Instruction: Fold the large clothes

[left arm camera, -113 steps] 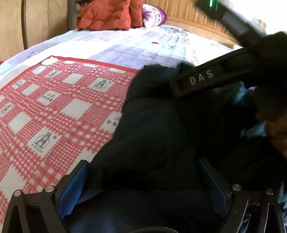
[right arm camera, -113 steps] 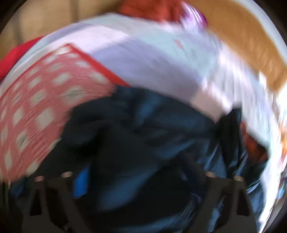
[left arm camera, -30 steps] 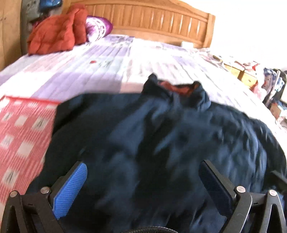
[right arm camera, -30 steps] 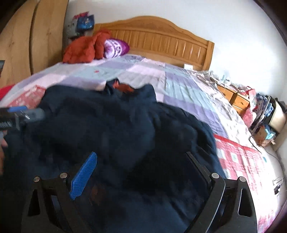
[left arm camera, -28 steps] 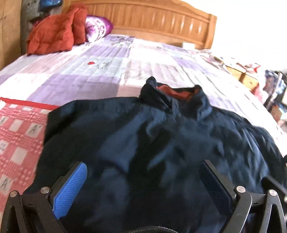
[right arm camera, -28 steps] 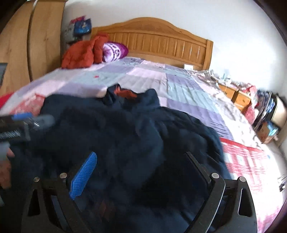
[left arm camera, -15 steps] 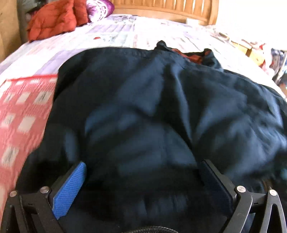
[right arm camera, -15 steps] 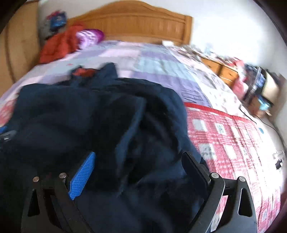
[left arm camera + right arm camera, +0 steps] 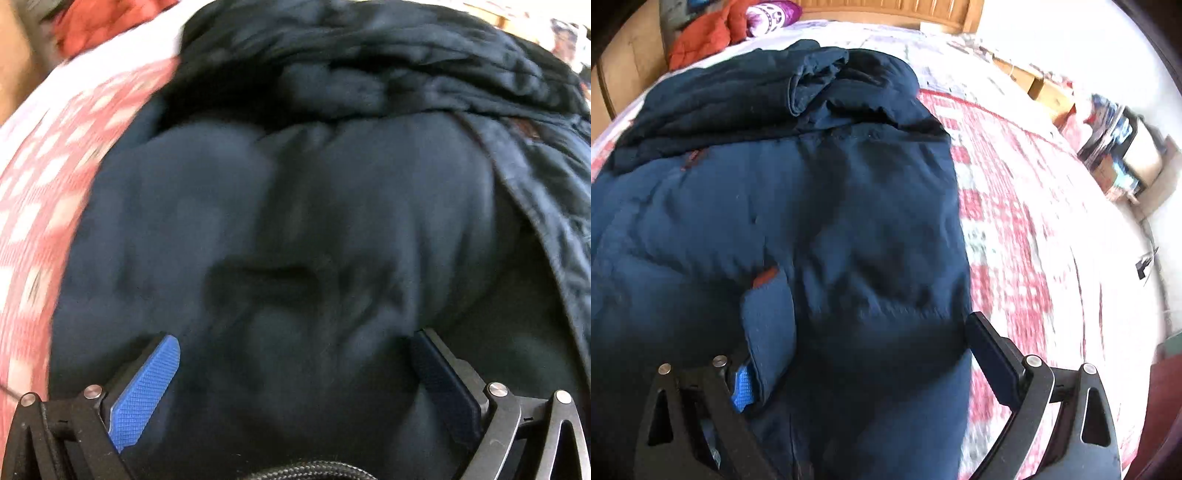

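A large navy padded jacket [image 9: 314,221] fills the left wrist view, lying bunched on the bed with a thick roll of fabric across its far edge. My left gripper [image 9: 295,369] is low over it and open, its blue pad [image 9: 147,384] and dark pad far apart with jacket fabric bulging between them. In the right wrist view the jacket [image 9: 831,206] lies doubled, with a fold line across its upper part and a rolled bundle beyond. My right gripper [image 9: 868,369] is also open, and a small flap of fabric drapes over its left pad [image 9: 741,395].
A red-and-white checked mat [image 9: 1008,221] lies under the jacket on the quilted bed, showing on the right and also at the left [image 9: 40,177]. An orange-red garment [image 9: 701,37] and a purple pillow [image 9: 772,11] sit by the wooden headboard. Boxes and clutter [image 9: 1123,147] stand right of the bed.
Both grippers have dropped down and in close to the jacket. Its collar end, spread out a second ago, now lies bunched and doubled beyond the fingers. Both views are blurred by motion.
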Available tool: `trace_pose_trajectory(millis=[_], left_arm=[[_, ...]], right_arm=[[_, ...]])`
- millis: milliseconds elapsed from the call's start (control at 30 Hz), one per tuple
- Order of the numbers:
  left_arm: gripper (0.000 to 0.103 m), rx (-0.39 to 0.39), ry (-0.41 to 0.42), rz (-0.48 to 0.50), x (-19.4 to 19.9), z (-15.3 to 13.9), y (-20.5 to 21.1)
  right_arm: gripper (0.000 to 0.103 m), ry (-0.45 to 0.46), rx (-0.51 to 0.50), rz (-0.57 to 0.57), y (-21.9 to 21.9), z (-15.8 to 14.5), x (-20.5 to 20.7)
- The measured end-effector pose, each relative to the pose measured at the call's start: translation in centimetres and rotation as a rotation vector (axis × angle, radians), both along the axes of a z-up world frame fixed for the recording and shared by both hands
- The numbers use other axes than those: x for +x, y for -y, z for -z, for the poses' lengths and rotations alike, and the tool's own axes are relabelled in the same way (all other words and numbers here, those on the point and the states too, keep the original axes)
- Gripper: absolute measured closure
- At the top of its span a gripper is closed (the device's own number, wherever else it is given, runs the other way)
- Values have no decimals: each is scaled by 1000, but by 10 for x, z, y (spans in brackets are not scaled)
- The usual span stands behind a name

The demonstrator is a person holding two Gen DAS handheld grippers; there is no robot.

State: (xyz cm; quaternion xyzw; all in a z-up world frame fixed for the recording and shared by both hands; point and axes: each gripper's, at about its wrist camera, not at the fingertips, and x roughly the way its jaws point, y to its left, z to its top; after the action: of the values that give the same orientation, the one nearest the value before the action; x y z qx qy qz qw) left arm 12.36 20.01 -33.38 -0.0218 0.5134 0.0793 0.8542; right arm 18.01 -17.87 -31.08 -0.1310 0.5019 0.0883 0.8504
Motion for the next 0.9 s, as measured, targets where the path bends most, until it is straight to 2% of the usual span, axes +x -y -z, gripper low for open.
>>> trace_pose_trajectory(millis=[100,167,267,500,567,667,800,900], left_arm=[[0,10,-24,-28,-18,-1,8],[0,19,-27,-23,-34,-3,20],[0,-3,-24,-19,-63,-9,31],[1,-31,-44,65,-133,-8,52],[1,-58,-60,73,-145,-7,51],[1,-47,-64,93,-160,-10,56],[1,-3,-60,69,-182,-14,65],[1,41,-57,16,-204,-17,74]], right_arm=[[6,6,13,-84,-22,-7,-23],[6,11,-18,-181,-46,-2,-55],[6,16,-5,-176,-54,-3,-88],[6,-59,15,-131,-21,-2,-158],[5,-71,32,-96,-14,-3,-186],[5,-72,34,-82,-8,-3,-219],[5,-56,56,-133,6,0,-237],[5,-72,59,-220,23,3,-255]])
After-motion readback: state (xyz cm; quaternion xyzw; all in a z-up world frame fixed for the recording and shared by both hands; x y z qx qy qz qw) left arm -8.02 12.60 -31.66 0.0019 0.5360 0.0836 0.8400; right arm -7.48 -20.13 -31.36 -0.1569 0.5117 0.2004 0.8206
